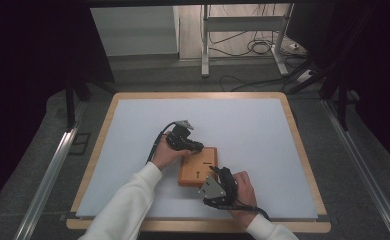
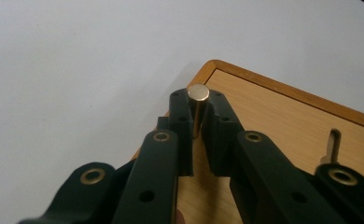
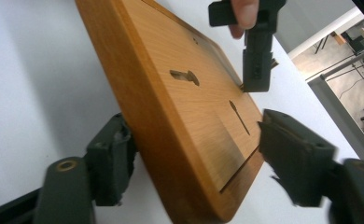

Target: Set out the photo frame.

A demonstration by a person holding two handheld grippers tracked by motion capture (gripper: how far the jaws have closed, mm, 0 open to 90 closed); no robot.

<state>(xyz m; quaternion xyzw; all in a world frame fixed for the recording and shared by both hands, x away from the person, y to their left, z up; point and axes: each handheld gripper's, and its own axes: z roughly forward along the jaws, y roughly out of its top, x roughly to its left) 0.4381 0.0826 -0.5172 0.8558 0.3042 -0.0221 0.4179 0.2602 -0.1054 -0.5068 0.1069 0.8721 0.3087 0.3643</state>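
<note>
Where the white tabletop [image 1: 133, 150] nears its front edge, we list a wooden board [image 1: 198, 170], judged rigid, fairly light, best held by its edges; the right gripper [image 1: 218, 186] straddles it, jaws apart. The left gripper [image 2: 198, 126] clamps a small brass pin [image 2: 198, 105], smooth, likely slippery. We read no writing, just arrow marks.

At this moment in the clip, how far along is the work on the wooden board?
Done: the left tongs are shut on a brass pin at the wooden board's corner. In hand: the right tongs straddle the board's edge, steadying it. Left: the keyhole slot and the arrow-shaped slot look empty.
</note>
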